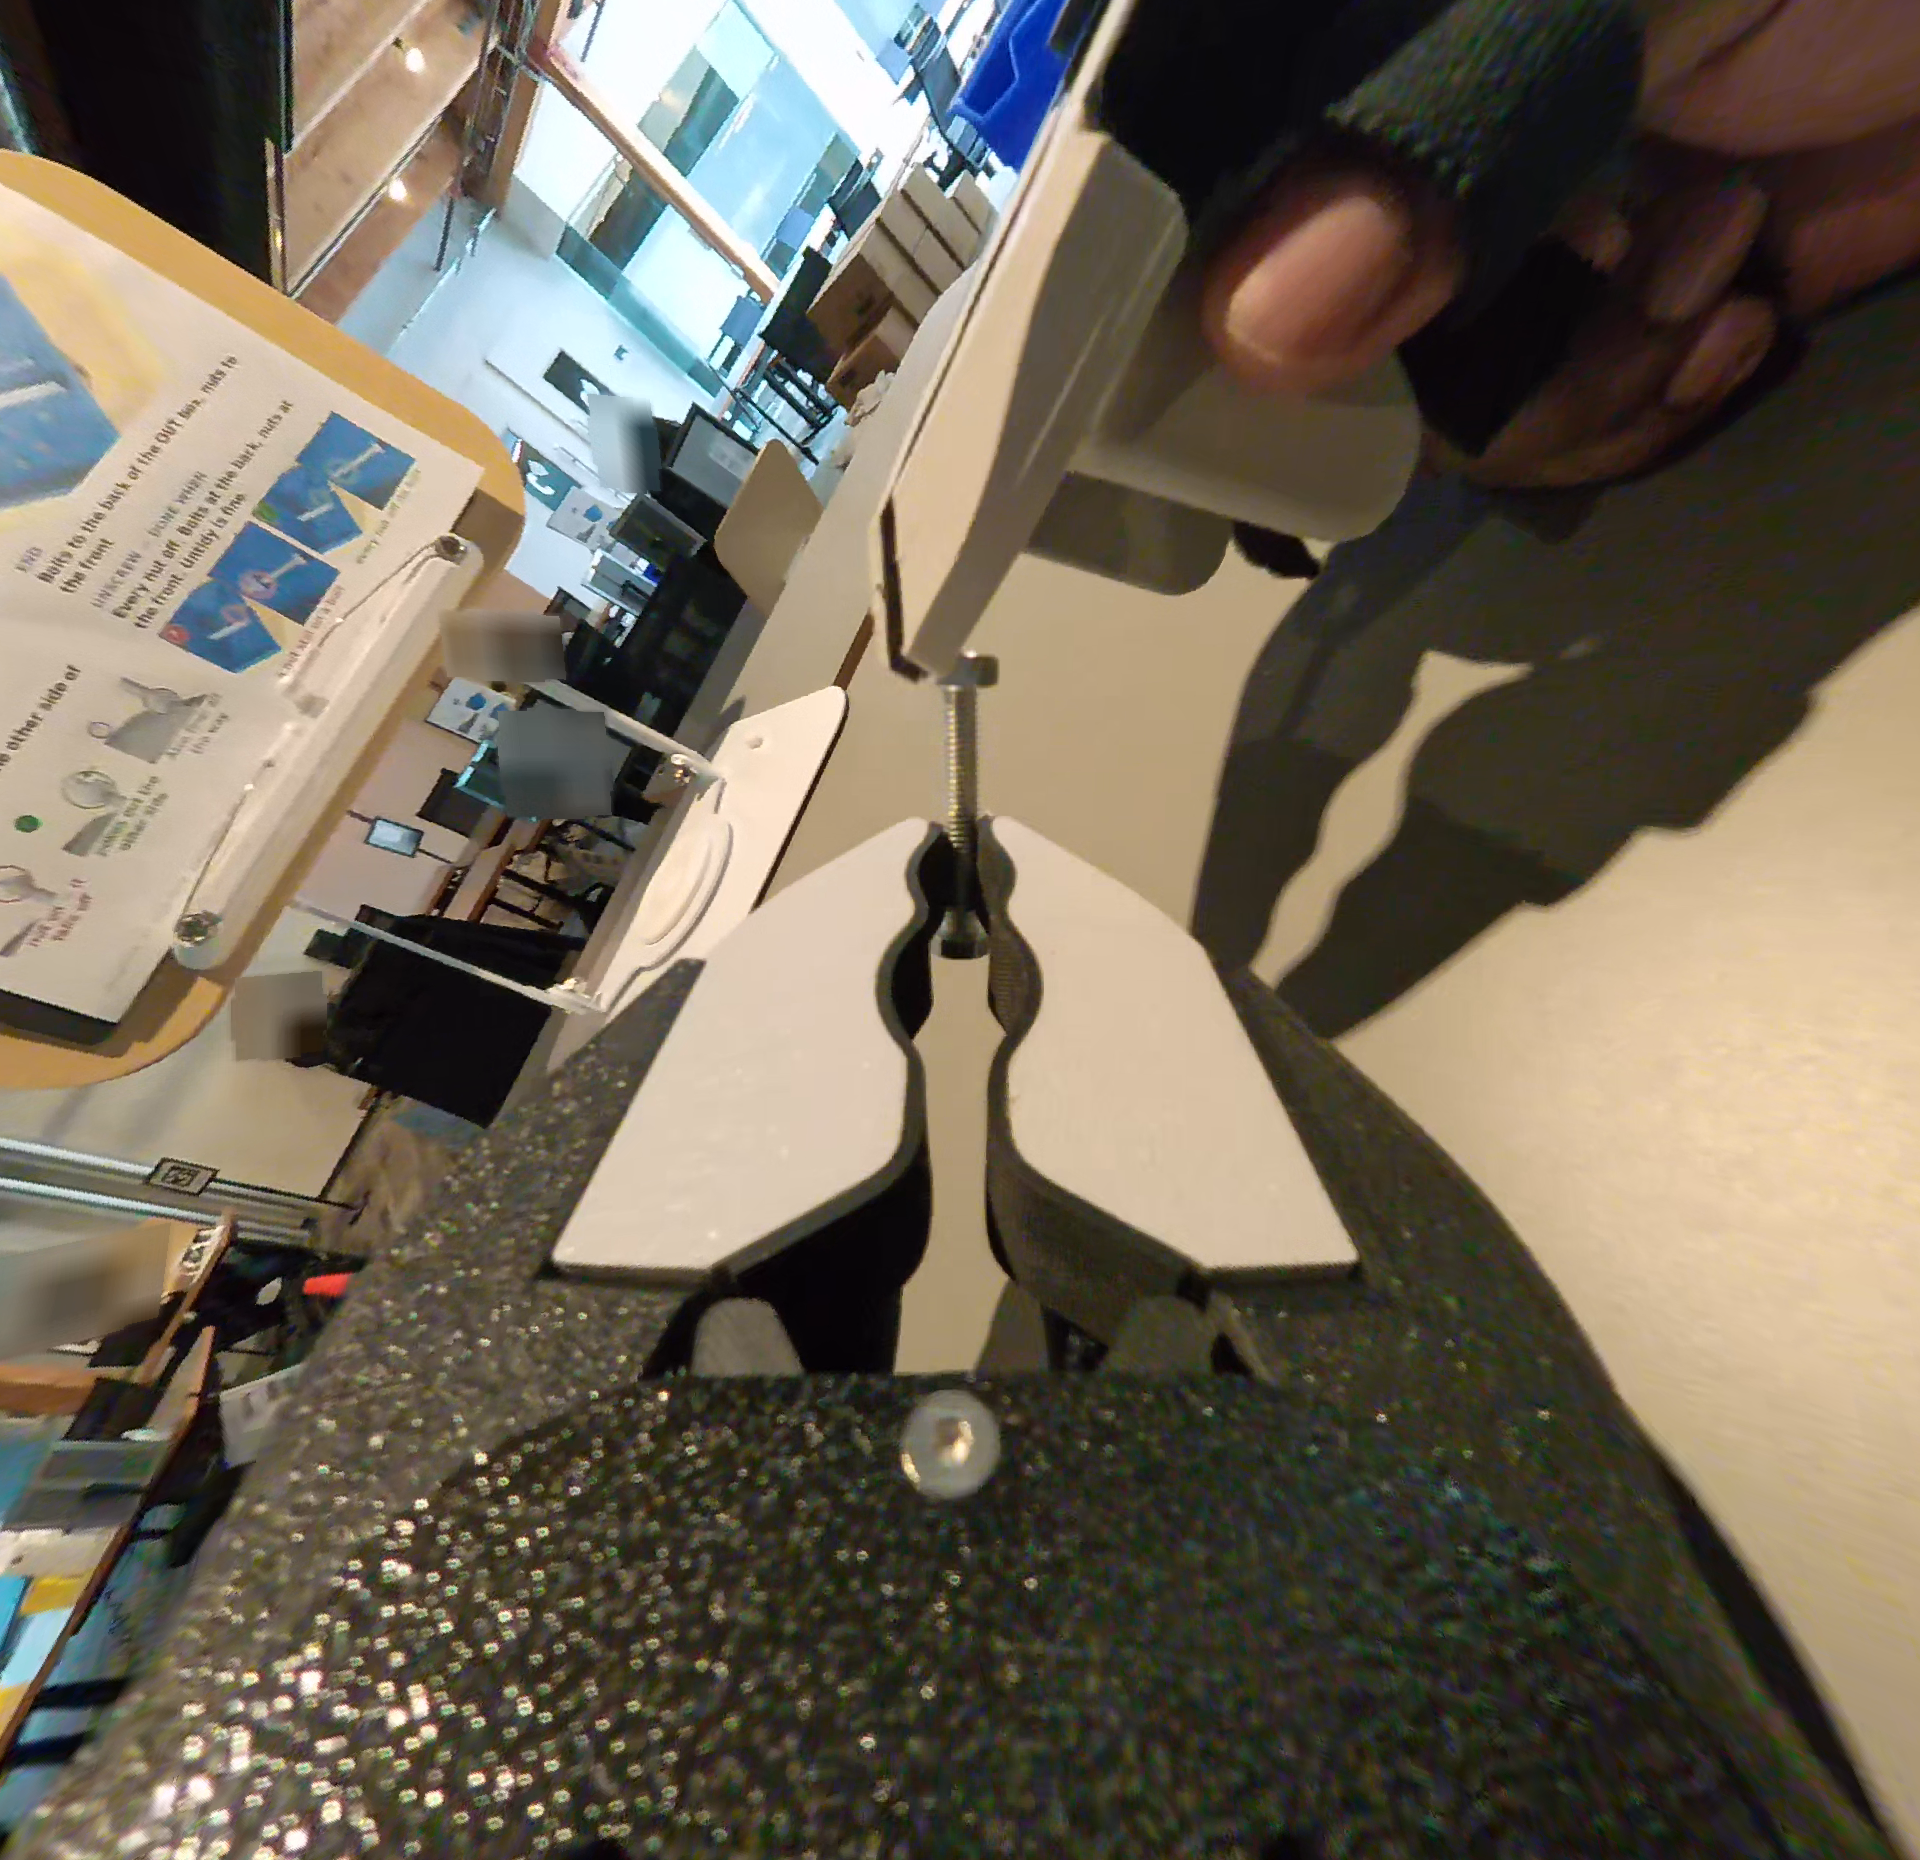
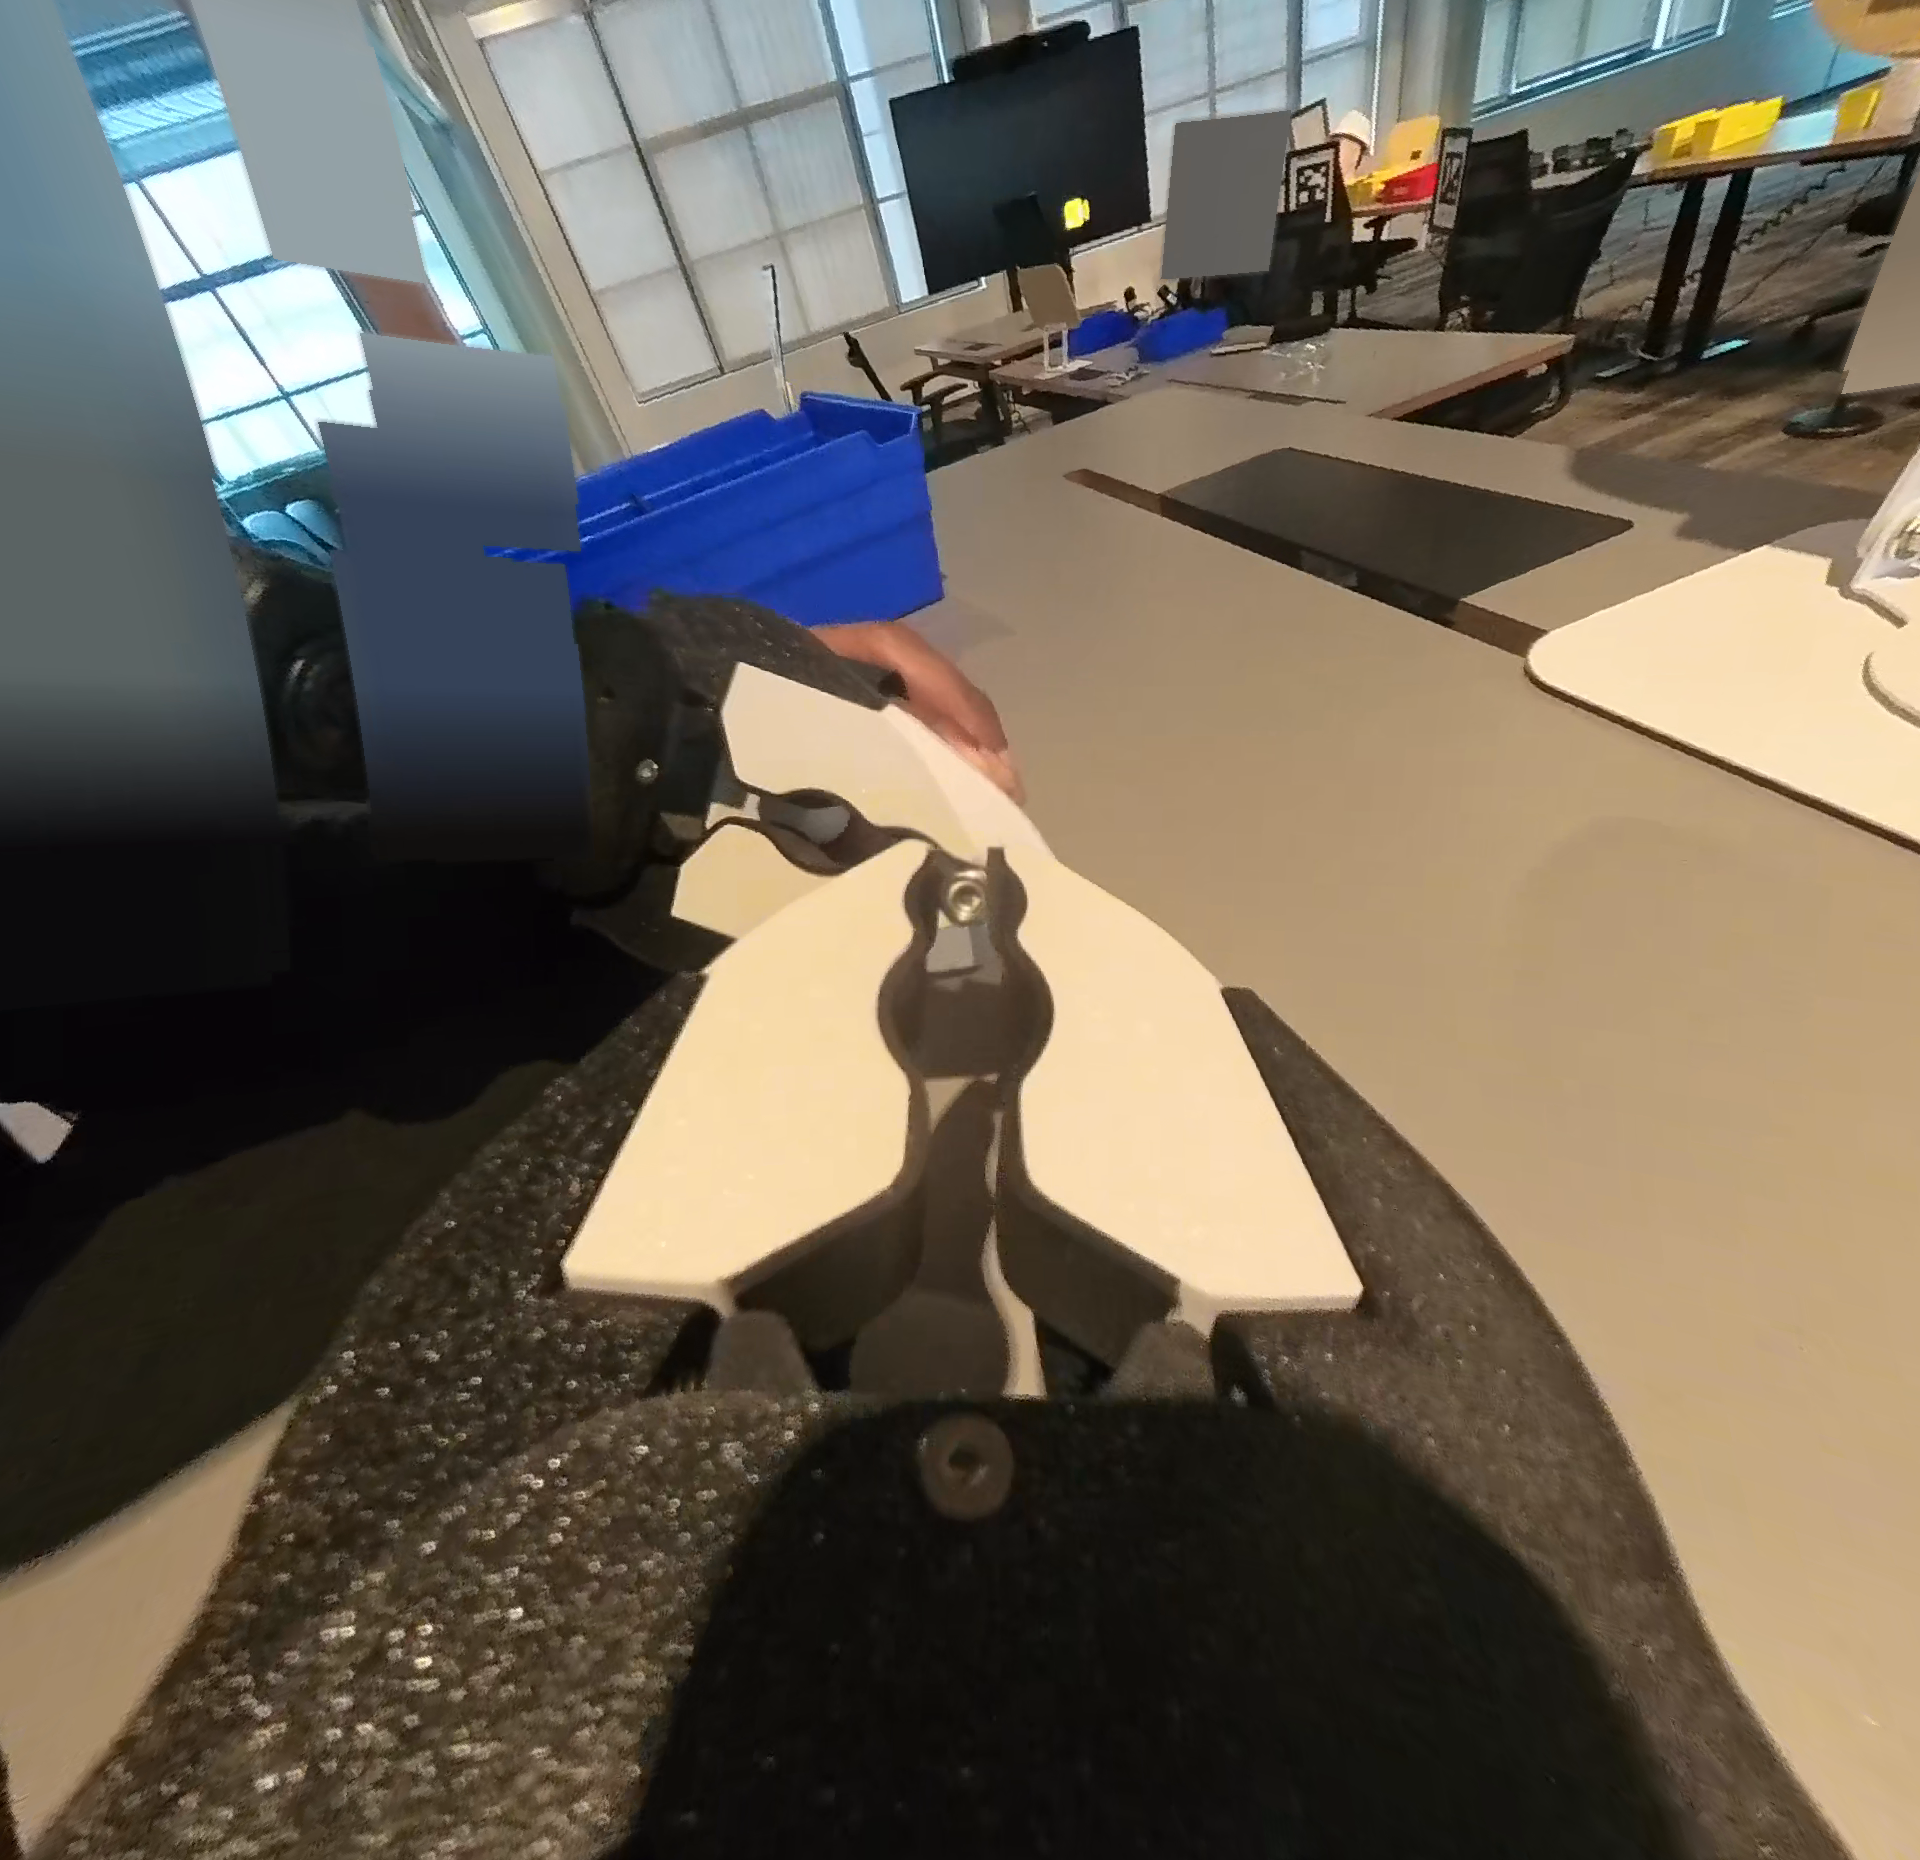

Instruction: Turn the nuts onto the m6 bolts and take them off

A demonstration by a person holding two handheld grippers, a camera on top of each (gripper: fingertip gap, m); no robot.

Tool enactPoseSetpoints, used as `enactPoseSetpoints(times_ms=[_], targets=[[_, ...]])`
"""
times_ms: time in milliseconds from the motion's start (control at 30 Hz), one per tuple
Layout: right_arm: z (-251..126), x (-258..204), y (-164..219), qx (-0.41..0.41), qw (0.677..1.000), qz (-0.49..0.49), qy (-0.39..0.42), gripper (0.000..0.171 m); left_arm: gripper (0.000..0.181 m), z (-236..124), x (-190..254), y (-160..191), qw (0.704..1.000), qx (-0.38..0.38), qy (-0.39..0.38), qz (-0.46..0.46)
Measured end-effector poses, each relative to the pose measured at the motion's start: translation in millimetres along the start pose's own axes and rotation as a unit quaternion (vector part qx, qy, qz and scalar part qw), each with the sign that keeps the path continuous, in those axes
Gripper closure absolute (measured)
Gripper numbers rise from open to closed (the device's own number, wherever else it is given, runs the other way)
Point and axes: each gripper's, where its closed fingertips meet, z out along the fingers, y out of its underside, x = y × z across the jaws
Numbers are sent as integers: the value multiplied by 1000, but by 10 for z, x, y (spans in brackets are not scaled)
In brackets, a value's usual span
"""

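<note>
Wide grey table (image 2: 1299, 771) under both claws, with a blue bin (image 2: 769, 522) near its far left edge and a dark inset panel (image 2: 1392, 527) toward the far side. White mat (image 2: 1704, 709) at the right edge of the table. Wooden board (image 1: 488, 522) with an instruction sheet (image 1: 187, 605) standing at the left in the left wrist view.

Left claw (image 1: 961, 854) lifted above the table and closed on the bolt (image 1: 956, 771), gripping it at the head end between the white fingers (image 1: 790, 1041). Bolt held in the air, well apart from the table surface, its threaded shaft sticking out past the fingertips toward the other claw.

Right claw (image 1: 935, 657) coming in from the upper right in the left wrist view, held by a hand (image 1: 1507, 283) in a black fingerless glove, thumb pressed on the white body. Closed on the nut (image 1: 971, 669), which sits at the free tip of the bolt. In the right wrist view the right claw (image 2: 964, 888) pointing at the left claw (image 2: 831, 771) almost tip to tip, the nut (image 2: 964, 894) seen end-on between the narrow tips of the fingers (image 2: 790, 1083). Cannot tell how far the nut is turned onto the thread.
</note>
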Motion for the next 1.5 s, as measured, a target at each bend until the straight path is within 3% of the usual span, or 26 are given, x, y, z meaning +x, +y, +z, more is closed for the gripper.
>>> enactPoseSetpoints(times_ms=[767, 933, 1167, 1500], targets=[[-207, 0, -228, 56, 998, -11, -30, 162, 176, -46, 37, -179, 988, 65, 61, -125], [-268, -189, -295, 70, 992, -49, -97, 157, 176, -187, -12, -504, 951, 167, 105, -238], [-344, -488, -321, 76, 974, -65, -201, 153, 176, -340, 85, -720, 901, 235, 205, -302], [-343, -789, -340, 75, 959, -78, -263, 152, 176, -612, 296, -962, 824, 295, 348, -336]])
